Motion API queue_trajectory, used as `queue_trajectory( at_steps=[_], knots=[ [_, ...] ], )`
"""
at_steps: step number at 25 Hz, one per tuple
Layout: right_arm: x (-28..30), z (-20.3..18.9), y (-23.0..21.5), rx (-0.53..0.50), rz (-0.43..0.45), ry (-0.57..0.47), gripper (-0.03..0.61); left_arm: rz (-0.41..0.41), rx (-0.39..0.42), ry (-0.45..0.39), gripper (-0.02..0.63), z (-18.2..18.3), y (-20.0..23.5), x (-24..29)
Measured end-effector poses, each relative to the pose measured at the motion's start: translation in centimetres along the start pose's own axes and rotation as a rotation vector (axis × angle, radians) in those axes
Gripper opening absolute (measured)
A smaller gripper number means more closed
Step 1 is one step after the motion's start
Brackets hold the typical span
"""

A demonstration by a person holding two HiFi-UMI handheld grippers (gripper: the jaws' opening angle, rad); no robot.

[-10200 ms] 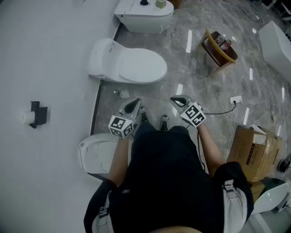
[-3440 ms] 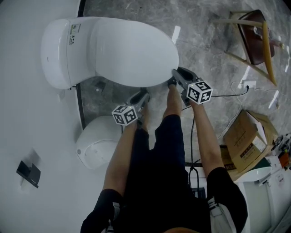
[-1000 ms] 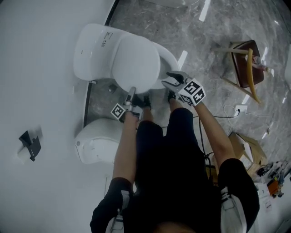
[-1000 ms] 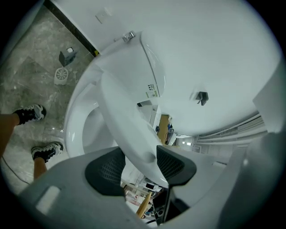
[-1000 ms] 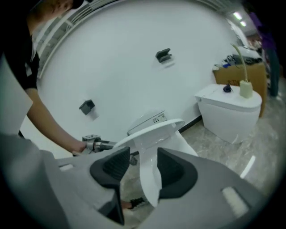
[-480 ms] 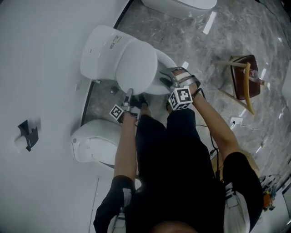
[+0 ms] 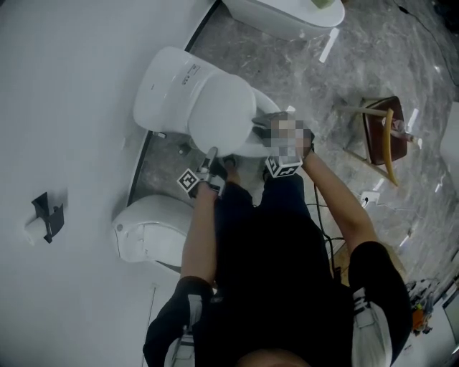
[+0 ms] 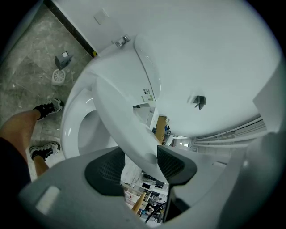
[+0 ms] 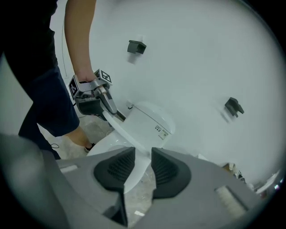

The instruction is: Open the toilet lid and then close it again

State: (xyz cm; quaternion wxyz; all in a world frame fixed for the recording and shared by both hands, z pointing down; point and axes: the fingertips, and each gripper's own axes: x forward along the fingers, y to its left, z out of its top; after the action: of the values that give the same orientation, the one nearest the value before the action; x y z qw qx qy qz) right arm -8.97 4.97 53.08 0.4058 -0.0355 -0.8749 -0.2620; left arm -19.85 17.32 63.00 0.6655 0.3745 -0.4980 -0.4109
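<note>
The white toilet (image 7: 166,84) stands against the wall with its lid (image 7: 215,115) lifted partway off the bowl. My left gripper (image 7: 211,155) holds the lid's front edge. In the left gripper view the lid (image 8: 120,116) runs between the pads of that gripper (image 8: 138,154), and both pads touch it. My right gripper (image 7: 262,127) is at the lid's right edge, partly under a mosaic patch. In the right gripper view its jaws (image 9: 143,152) are closing, and the lid's thin edge (image 9: 129,134) reaches in between the tips. The left gripper (image 9: 107,103) shows there too, on the lid.
A second toilet (image 7: 147,229) sits low at the left, close to my left leg. Another white fixture (image 7: 280,14) is at the top. A wooden stool (image 7: 384,132) stands on the marble floor at the right. A dark holder (image 7: 43,211) hangs on the wall.
The lid, flat a few seconds ago, now stands partly raised. Over the last second the right gripper rolled over at the lid's right edge and its jaws narrowed. The left gripper kept its hold.
</note>
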Motion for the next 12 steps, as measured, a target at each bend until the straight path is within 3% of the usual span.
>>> queue_trajectory(
  at_steps=[12],
  knots=[
    [1.4, 3.8, -2.6, 0.060, -0.002, -0.019, 0.098, -0.053, -0.012, 0.067, 0.227, 2.6, -2.7, -0.5]
  ],
)
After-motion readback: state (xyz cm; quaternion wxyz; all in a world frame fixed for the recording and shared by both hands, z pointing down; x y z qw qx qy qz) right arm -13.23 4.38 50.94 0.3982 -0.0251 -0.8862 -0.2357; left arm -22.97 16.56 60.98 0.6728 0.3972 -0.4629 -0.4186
